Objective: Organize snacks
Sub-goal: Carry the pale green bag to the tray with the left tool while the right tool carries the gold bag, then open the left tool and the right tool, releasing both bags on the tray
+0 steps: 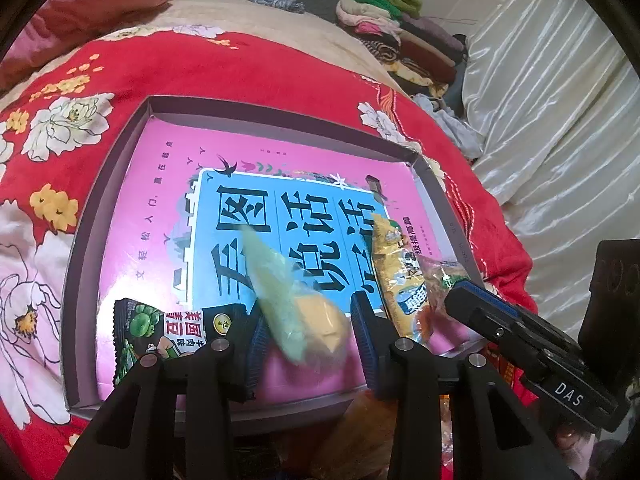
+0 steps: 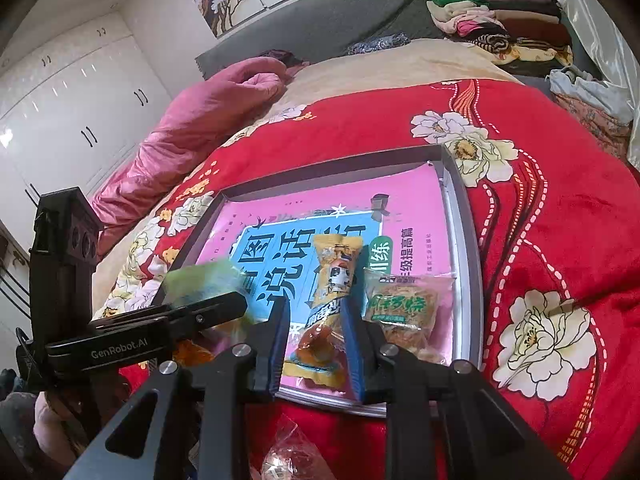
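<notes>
Snacks go into a shallow box on a bed with a red flowered quilt.

The left gripper (image 1: pixel 306 340) pinches a blurred pale green snack packet (image 1: pixel 276 292) between its fingers, above the near edge of the box (image 1: pixel 96 220), whose bottom shows a pink and blue printed sheet. The right gripper (image 2: pixel 316 344) has its fingers a little spread on both sides of a yellow snack packet (image 2: pixel 330 300) that lies in the box; the pads do not press on it. Just beside it, on the right, lies an orange noodle snack packet (image 2: pixel 408 312). A dark green-bean packet (image 1: pixel 168 328) lies at the near left of the box.
</notes>
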Tool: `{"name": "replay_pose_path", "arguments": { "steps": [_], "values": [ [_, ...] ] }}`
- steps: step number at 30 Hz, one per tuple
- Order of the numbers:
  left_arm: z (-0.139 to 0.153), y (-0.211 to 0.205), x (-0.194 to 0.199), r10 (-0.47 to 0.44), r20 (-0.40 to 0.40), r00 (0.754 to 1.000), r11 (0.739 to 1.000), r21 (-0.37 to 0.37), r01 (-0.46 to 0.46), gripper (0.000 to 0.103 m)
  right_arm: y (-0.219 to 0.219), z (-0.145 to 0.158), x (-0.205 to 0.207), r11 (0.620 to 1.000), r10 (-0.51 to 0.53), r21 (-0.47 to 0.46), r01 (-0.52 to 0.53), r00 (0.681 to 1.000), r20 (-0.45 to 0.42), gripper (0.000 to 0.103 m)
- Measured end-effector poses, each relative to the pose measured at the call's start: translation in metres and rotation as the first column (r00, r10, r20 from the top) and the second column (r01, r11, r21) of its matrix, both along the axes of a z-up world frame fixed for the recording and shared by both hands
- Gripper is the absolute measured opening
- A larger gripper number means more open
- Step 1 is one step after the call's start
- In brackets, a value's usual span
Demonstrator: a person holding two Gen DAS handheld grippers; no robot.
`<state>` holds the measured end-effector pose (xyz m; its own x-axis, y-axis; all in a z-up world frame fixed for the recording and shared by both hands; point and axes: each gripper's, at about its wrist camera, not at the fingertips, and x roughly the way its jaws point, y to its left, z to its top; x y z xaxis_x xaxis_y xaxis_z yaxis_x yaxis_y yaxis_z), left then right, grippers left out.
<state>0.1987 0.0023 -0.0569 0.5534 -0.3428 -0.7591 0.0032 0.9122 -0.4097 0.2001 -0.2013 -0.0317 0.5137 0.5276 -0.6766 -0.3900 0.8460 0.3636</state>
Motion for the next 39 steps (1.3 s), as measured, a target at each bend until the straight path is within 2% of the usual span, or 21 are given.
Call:
{"name": "replay_pose_path", "arguments": {
  "steps": [9, 21, 27, 39],
  "values": [
    [0.002, -0.001, -0.001, -0.001, 0.005, 1.000, 1.000, 0.000, 0.001, 0.041, 0.001, 0.000, 0.000, 1.000, 0.004, 0.004, -0.004, 1.000, -0.004, 0.032],
    [0.006, 0.003, -0.005, 0.006, 0.007, 1.000, 1.000, -0.003, -0.006, 0.041, 0.002, 0.001, -0.001, 1.000, 0.009, -0.007, -0.009, 1.000, 0.003, 0.033],
    [0.008, 0.004, -0.006, 0.010, 0.006, 1.000, 1.000, -0.005, -0.010, 0.042, 0.001, 0.001, -0.001, 1.000, 0.007, -0.009, -0.007, 1.000, 0.004, 0.038],
    [0.019, 0.010, -0.015, 0.037, 0.028, 0.999, 0.999, -0.010, -0.037, 0.057, -0.004, 0.005, -0.001, 1.000, -0.004, 0.006, 0.004, 1.000, 0.011, 0.041]
  ]
}}
